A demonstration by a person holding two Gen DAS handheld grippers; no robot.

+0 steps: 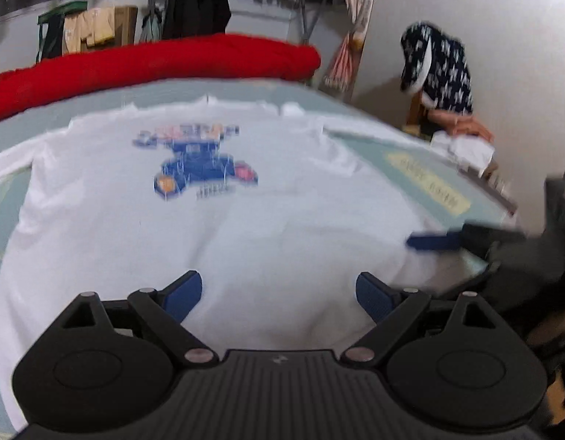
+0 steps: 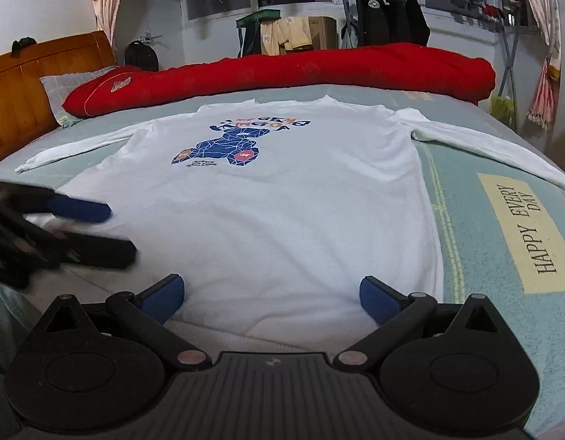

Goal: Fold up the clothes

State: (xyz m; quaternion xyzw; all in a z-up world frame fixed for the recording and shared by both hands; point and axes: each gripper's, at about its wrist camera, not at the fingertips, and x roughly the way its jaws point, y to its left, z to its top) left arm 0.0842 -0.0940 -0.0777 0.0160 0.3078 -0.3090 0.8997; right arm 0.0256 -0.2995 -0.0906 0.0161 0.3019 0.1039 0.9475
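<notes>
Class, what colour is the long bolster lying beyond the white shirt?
Red bolster, clearest in the right wrist view.

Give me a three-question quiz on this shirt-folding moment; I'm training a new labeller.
1. True or false: the shirt lies print side up with both sleeves spread out.
2. Multiple choice: the left gripper and right gripper are A) both open and empty, B) both shut on the hem, C) one open, one shut.
3. Fill in: along the far edge of the bed, behind the shirt's collar, lies a long ___ quilt.

Key: 1 true; 2 A; 3 red.
</notes>
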